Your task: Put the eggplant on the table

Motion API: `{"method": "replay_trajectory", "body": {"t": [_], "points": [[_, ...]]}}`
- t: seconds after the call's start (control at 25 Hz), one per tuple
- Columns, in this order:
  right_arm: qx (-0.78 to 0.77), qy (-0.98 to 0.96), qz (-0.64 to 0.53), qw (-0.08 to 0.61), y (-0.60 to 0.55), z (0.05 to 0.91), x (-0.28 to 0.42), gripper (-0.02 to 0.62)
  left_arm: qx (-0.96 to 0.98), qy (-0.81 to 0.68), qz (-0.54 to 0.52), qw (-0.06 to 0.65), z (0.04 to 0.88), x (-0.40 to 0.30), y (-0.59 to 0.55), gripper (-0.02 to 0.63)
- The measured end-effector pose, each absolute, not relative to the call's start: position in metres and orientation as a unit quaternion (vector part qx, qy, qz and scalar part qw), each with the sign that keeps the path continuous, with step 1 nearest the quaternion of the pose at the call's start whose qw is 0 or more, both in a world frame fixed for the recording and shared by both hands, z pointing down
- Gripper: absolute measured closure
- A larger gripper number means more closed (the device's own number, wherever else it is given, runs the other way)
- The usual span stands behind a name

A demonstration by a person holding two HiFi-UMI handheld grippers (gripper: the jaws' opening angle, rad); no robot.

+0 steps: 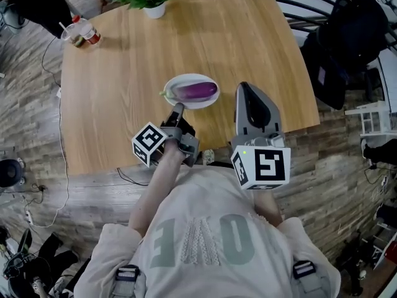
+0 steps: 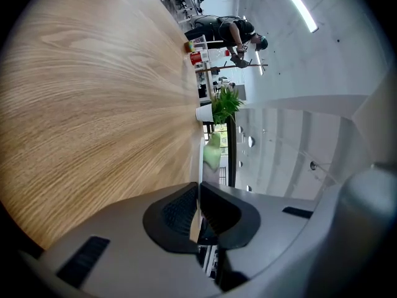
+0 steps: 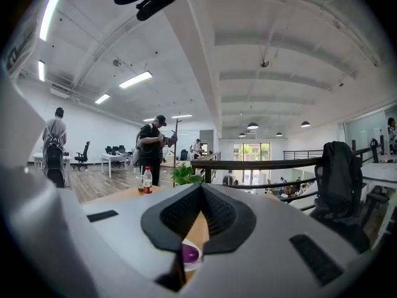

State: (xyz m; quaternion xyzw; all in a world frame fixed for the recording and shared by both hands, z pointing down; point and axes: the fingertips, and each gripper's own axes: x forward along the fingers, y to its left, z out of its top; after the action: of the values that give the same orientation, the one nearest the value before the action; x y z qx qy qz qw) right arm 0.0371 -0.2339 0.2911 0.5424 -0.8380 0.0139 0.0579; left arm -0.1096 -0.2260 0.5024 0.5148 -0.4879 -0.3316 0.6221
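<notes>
Currently eggplant (image 1: 198,91) sits on the white plate (image 1: 180,81), mid wooden table (image 1: 124,92). Left gripper (image 1: 177,108) is at the plate's near rim, jaws closed to a slit; grip on rim unclear. Right gripper (image 1: 243,85) is just right of the plate, jaws together, empty.

My head camera looks almost straight down from high up at the bench (image 1: 124,104), my left tool (image 1: 178,108) and my right tool (image 1: 244,89). The camera on my left tool sits close behind its tips, turned on its side, and looks low across the bench to the plant (image 2: 224,104) at the far edge. The camera on my right tool looks nearly flat over the bench into the room; it shares that plant and the eggplant (image 3: 187,253) with my head camera.
</notes>
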Motion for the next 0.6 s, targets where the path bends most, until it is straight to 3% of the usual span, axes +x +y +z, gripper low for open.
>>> {"method": "replay_trajectory", "body": {"t": [0.6], "points": [[0.551,-0.831,0.02,0.071,-0.234,0.298,0.039,0.575,0.526,-0.506,-0.308,0.609,0.536,-0.117,-0.232,0.586]]}}
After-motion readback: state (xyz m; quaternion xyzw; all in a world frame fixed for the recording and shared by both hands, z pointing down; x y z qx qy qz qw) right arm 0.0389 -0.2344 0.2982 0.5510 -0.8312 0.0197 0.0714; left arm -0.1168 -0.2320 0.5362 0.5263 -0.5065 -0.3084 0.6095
